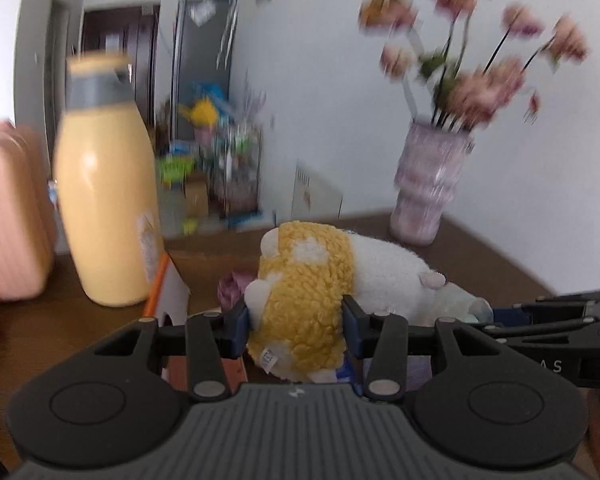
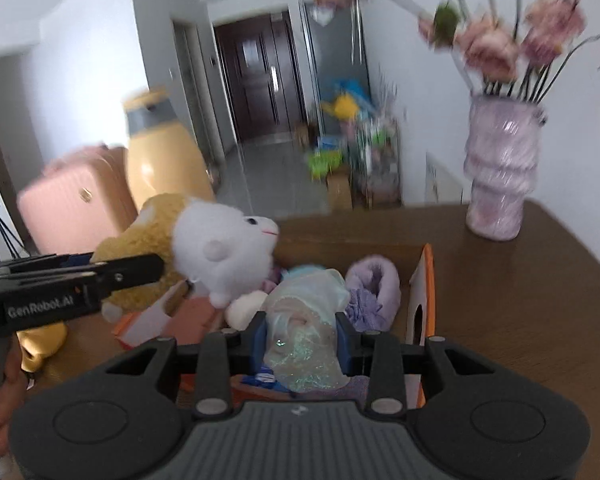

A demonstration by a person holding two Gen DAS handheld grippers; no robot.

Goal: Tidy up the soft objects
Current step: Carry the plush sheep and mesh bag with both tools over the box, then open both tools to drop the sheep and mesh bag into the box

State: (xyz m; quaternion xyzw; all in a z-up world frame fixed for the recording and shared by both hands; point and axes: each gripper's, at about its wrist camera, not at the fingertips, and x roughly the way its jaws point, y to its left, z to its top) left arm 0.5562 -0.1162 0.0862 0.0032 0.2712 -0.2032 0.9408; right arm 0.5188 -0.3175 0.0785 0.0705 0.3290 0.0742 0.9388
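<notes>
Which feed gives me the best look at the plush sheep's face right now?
The right wrist view: the plush sheep shows its white face, eye and pink mouth in profile there, above the box. The left wrist view shows only its yellow woolly back and white rear, clamped between the left gripper fingers, with the face turned away.

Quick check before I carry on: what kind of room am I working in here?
Most likely a home, by an entrance hallway. A dark double front door stands at the corridor's end, a pink hard-shell suitcase sits beside the brown wooden table, and a lilac vase of pink flowers stands on it.
</notes>
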